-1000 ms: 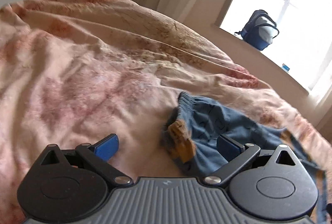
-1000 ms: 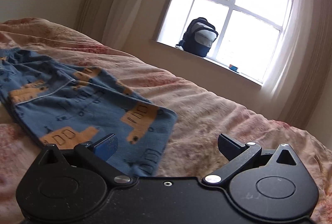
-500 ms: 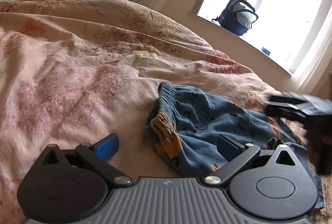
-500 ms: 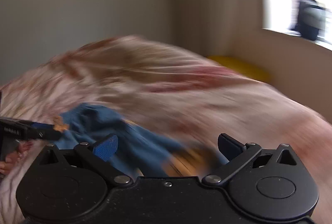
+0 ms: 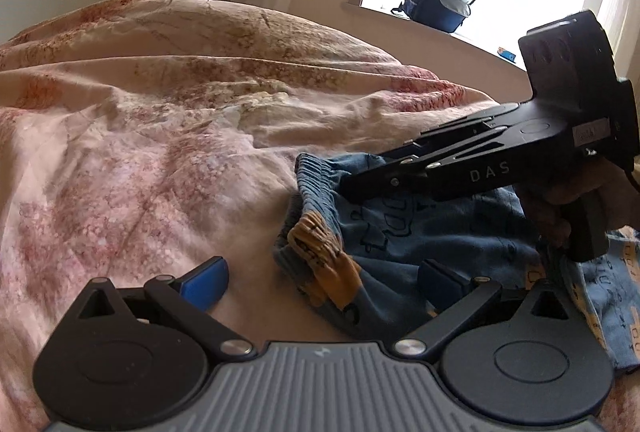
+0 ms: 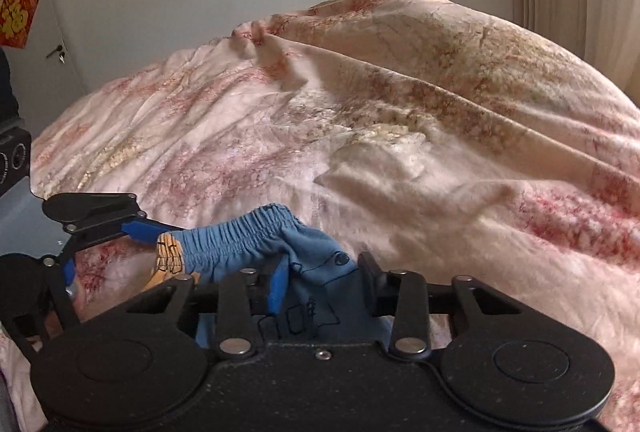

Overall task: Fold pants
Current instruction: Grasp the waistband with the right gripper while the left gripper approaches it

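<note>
Underneath everything spreads the pink floral bedcover (image 6: 400,135), rumpled into long ridges that run away from both claws. On it lie the pants (image 5: 432,232), blue with orange blocks and dark line drawings. From the left gripper (image 5: 320,282) they sit just ahead and to its right side, their gathered waistband (image 6: 240,232) at the near end and the legs trailing off past the right edge of that view, so the long axis seems to run rightward and away.

The right gripper (image 6: 322,280) is the nearer of the two to the waist: its jaws have just been closing, and a hump of blue cloth sits between them, the blue pad against the fabric on one side. Whether the far pad already presses cannot be told for certain, though it looks like a pinch on the pants just behind the waistband. The left gripper stands spread wide, one pad over bare bedcover, the other over the cloth, with the orange corner of the waist between them but not clamped.

Judging by this, the coming move depends on the left claw shutting on that waist corner.
</note>
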{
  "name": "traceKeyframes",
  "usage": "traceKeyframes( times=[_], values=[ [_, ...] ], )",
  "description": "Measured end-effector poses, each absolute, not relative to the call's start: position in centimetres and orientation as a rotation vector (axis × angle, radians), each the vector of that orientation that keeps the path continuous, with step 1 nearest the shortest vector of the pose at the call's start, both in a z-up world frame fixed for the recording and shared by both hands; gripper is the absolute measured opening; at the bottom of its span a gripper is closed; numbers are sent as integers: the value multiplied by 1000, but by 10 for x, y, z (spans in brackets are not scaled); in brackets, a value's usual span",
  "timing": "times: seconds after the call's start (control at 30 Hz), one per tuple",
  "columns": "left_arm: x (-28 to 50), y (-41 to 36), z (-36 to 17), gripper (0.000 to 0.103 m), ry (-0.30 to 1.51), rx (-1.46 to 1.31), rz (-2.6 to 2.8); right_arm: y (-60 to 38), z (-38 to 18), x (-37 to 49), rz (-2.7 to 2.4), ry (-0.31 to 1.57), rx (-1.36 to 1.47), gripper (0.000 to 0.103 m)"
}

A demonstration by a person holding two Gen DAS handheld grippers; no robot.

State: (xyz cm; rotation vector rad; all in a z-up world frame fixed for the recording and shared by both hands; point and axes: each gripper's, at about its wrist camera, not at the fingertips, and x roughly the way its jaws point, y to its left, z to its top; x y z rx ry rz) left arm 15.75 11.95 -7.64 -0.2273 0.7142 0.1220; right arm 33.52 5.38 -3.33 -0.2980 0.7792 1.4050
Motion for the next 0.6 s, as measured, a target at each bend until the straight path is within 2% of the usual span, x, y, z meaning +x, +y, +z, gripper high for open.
traceKeyframes(
  times=[0.03, 0.1, 0.33, 0.37, 0.6],
  values=[
    [158, 120, -76, 103, 714, -229, 119, 54, -34, 336, 1413, 782, -289, 32],
    [157, 121, -76, 103, 715, -228, 115, 52, -34, 335, 1432, 779, -285, 18],
    [154, 126, -74, 103, 702, -266, 114, 42, -18, 326, 1444, 714, -307, 10],
    [154, 129, -73, 103, 695, -281, 106, 39, -14, 324, 1441, 698, -307, 2],
    [171, 158, -66, 103, 661, -298, 19, 30, 0, 319, 1424, 641, -311, 2]
  ],
)
